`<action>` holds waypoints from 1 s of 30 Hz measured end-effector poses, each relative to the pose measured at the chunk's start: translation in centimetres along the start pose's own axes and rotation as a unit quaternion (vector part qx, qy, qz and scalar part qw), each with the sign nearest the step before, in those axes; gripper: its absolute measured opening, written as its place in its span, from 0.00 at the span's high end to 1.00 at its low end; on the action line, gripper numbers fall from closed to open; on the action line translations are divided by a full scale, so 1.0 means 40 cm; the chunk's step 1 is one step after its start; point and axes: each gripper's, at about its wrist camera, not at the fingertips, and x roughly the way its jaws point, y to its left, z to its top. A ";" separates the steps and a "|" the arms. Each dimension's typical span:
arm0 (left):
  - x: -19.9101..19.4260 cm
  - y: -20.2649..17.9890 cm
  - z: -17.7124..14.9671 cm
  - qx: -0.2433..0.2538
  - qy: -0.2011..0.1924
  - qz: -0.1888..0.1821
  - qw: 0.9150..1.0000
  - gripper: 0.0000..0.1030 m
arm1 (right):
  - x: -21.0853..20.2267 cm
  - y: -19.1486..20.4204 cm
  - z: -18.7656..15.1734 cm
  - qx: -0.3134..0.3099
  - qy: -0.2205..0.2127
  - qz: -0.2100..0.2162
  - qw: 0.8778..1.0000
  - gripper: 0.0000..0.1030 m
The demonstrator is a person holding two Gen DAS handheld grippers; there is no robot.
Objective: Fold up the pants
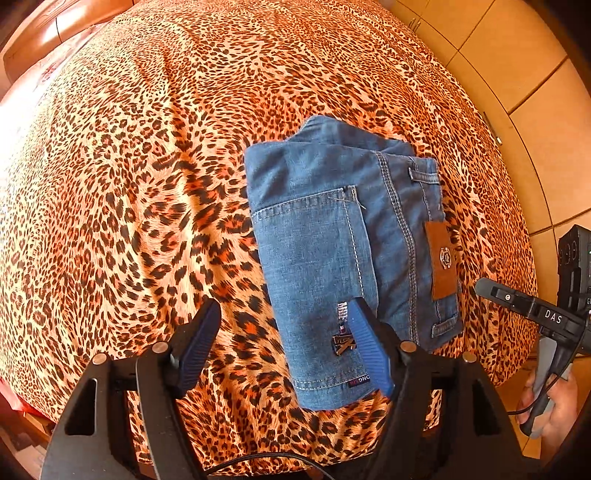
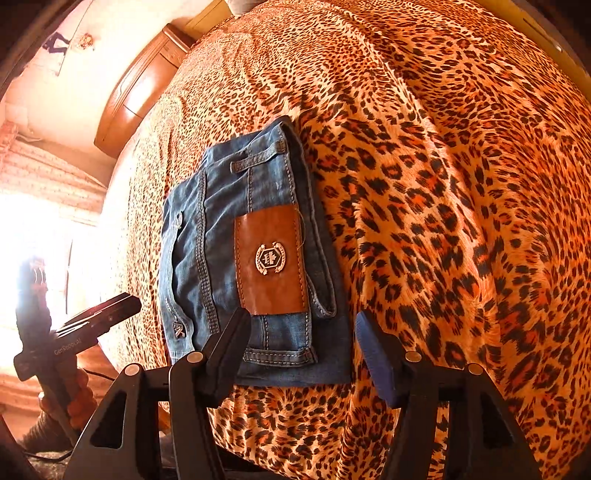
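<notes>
Underneath, folded pants (image 1: pixel 343 251) hide their inner layers (legs unseen).

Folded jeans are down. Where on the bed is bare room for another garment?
Bare leopard-print bedspread lies between the folded jeans and the wooden headboard, and beyond the jeans' far edge. It is crowded at the near edge: both open claws, left claw and right claw, hang over the jeans.
</notes>
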 end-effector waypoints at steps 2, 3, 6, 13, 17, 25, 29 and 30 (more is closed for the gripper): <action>0.001 0.029 -0.005 -0.011 0.001 0.007 1.000 0.31 | 0.000 -0.008 0.017 0.022 -0.004 0.007 1.000 0.39; 0.003 0.035 -0.003 -0.017 -0.003 0.012 1.000 0.31 | 0.004 -0.010 0.031 0.030 -0.007 0.009 0.999 0.35; 0.017 0.066 0.011 -0.032 -0.005 0.019 0.999 0.31 | 0.006 -0.019 0.066 0.039 -0.006 0.009 0.999 0.25; 0.053 0.067 0.017 -0.027 -0.031 0.050 0.998 0.31 | 0.073 0.004 0.167 0.040 0.015 0.004 0.999 0.20; 0.063 0.065 0.027 -0.005 -0.031 0.079 0.996 0.31 | 0.103 0.019 0.169 0.044 0.020 0.004 0.999 0.20; 0.109 0.169 0.047 -0.115 0.038 0.022 0.992 0.31 | 0.153 0.007 0.291 0.049 0.007 0.006 0.999 0.19; 0.131 0.197 0.063 -0.161 0.063 -0.014 0.985 0.31 | 0.187 0.013 0.357 0.039 0.011 0.012 0.999 0.18; 0.137 0.203 0.068 -0.173 0.070 -0.035 0.982 0.31 | 0.199 0.015 0.371 0.038 0.014 0.016 0.999 0.18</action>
